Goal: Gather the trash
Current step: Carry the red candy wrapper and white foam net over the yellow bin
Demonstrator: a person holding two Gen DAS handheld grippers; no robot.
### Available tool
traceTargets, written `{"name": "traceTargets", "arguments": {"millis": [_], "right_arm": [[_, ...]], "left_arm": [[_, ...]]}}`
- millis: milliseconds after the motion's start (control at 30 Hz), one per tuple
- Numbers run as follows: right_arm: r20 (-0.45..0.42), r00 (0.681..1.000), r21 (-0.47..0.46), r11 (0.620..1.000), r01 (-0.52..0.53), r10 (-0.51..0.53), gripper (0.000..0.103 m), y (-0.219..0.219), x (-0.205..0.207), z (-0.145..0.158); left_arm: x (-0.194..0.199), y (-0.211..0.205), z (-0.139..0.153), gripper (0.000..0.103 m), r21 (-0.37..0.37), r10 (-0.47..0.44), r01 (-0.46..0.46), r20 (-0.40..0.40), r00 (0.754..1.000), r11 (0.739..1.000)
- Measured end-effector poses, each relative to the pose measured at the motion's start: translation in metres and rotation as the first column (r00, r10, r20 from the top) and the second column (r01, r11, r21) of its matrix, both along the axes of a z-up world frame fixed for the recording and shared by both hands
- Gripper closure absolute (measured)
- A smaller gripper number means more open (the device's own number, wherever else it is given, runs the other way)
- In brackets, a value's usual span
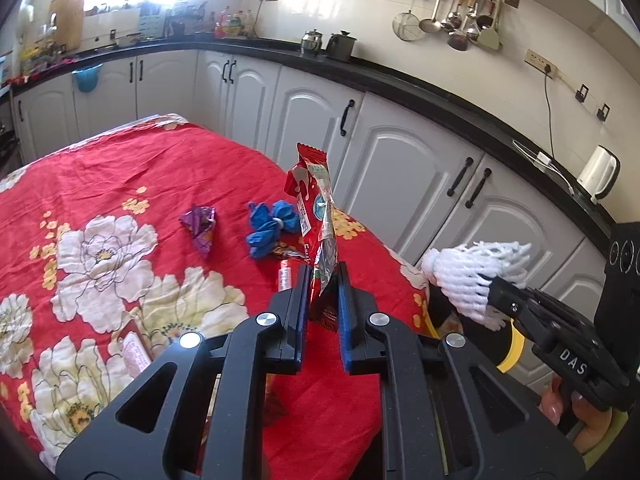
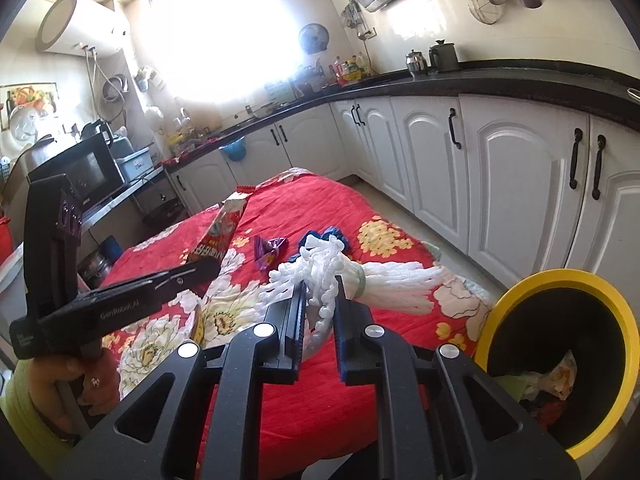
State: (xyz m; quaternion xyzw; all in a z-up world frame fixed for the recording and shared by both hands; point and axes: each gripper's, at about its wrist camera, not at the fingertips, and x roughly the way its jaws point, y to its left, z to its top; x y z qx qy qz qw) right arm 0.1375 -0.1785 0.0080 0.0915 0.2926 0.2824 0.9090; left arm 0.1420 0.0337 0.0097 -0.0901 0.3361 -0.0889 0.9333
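Observation:
My left gripper [image 1: 324,280] is shut on a red snack wrapper [image 1: 316,208], holding it upright above the red floral tablecloth [image 1: 140,184]. My right gripper [image 2: 319,298] is shut on a white foam net [image 2: 360,280], held above the table's right side; the net also shows in the left wrist view [image 1: 476,276]. A purple wrapper [image 1: 200,226] and crumpled blue gloves [image 1: 270,224] lie on the cloth beyond the left gripper. A yellow-rimmed black trash bin [image 2: 560,360] with trash inside stands just right of the table.
White cabinets [image 1: 400,152] under a black countertop run along the right and back. A small red-and-white packet [image 1: 286,276] and a pink packet [image 1: 134,354] lie on the cloth. A microwave [image 2: 84,168] stands at the left.

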Motion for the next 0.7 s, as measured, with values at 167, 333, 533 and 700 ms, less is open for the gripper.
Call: {"name": "traceTargets", "arguments": {"millis": [167, 333, 533, 700], "right_arm": [[0.009, 1.000, 0.006, 1.000, 0.011, -0.011, 0.091, -0.009, 0.001, 0.004], [0.020, 1.000, 0.009, 1.000, 0.022, -0.022, 0.091, -0.016, -0.001, 0.006], [0.025, 0.999, 0.017, 0.999, 0.039, -0.040, 0.091, -0.027, -0.001, 0.010], [0.029, 0.998, 0.018, 0.998, 0.055, -0.055, 0.091, -0.036, -0.004, 0.013]], "left_arm": [[-0.002, -0.012, 0.003, 0.095, 0.007, -0.022, 0.022, 0.008, 1.000, 1.000], [-0.003, -0.023, 0.003, 0.095, 0.013, -0.046, 0.046, 0.010, 0.999, 0.999], [-0.003, -0.037, 0.003, 0.095, 0.020, -0.069, 0.069, 0.010, 0.998, 0.997], [-0.003, -0.049, 0.004, 0.095, 0.029, -0.083, 0.083, 0.013, 0.996, 0.996]]}}
